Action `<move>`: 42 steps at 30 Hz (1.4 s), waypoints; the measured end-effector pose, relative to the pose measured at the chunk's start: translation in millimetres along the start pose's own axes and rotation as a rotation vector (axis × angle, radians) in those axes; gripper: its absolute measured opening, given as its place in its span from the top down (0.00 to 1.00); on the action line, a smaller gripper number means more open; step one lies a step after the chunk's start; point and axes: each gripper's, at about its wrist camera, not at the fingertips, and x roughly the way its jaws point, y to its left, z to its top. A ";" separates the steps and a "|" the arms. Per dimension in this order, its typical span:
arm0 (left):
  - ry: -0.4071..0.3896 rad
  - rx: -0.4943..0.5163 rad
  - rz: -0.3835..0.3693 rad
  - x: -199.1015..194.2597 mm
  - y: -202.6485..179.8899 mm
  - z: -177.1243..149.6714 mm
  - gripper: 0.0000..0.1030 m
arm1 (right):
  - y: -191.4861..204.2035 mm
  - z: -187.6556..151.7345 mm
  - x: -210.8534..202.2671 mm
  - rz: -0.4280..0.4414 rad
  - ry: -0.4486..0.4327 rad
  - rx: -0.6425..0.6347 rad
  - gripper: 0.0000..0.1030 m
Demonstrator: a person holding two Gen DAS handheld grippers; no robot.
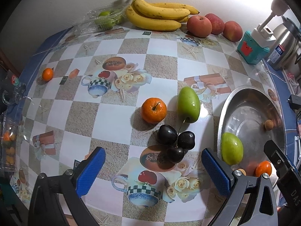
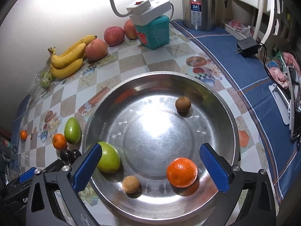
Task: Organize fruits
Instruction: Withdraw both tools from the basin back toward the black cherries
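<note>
Left wrist view: the left gripper (image 1: 153,163) is spread wide, holding nothing, its blue pads flanking three dark plums (image 1: 175,144) without touching. Just beyond lie a tangerine (image 1: 153,110) and a green mango (image 1: 188,104).

Right wrist view: the right gripper (image 2: 150,166) gapes empty over the steel bowl (image 2: 222,101), where a mango (image 2: 110,158), orange (image 2: 182,171) and two longans (image 2: 131,184) rest.

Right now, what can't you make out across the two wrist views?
- Green fruit in the clear plastic packaging, left wrist view: count unclear, glare and crumpled plastic.
- Green fruit in the steel bowl, right wrist view: near side covered by the right gripper's blue finger pad.
- Bag of small orange fruit, left wrist view: cut off by the frame edge, blurred.
- Kettle label, right wrist view: print too small beyond "24".
</note>
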 end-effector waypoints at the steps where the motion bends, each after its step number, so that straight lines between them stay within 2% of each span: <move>1: 0.003 0.001 -0.003 0.1 -0.1 0.2 0.00 | 0.4 0.4 -1.3 -0.008 -0.006 0.000 0.00; 9: 0.002 0.003 -0.021 -1.7 -0.5 0.7 0.00 | 4.4 4.2 -17.9 0.023 -0.081 0.008 0.00; 16: 0.004 -0.018 -0.043 -3.2 6.9 2.6 0.00 | 17.2 2.5 -22.2 0.014 -0.106 -0.022 0.00; 20: 0.006 -0.031 -0.056 -3.3 12.6 4.5 0.00 | 24.3 0.9 -22.9 0.040 -0.111 -0.027 0.00; 23: 0.010 -0.047 -0.061 -2.6 19.1 6.1 0.00 | 30.3 -0.1 -26.3 0.011 -0.131 -0.038 0.00; 30: 0.015 -0.088 -0.069 0.2 35.9 9.8 0.00 | 38.3 1.4 -34.2 0.014 -0.172 -0.025 0.00; 39: 0.028 -0.189 -0.060 7.6 73.9 16.7 0.00 | 69.6 0.2 -21.3 -0.032 -0.100 -0.098 0.00; 42: 0.033 -0.232 -0.052 10.8 89.0 17.9 0.00 | 86.4 -3.4 -11.3 -0.003 -0.065 -0.142 0.00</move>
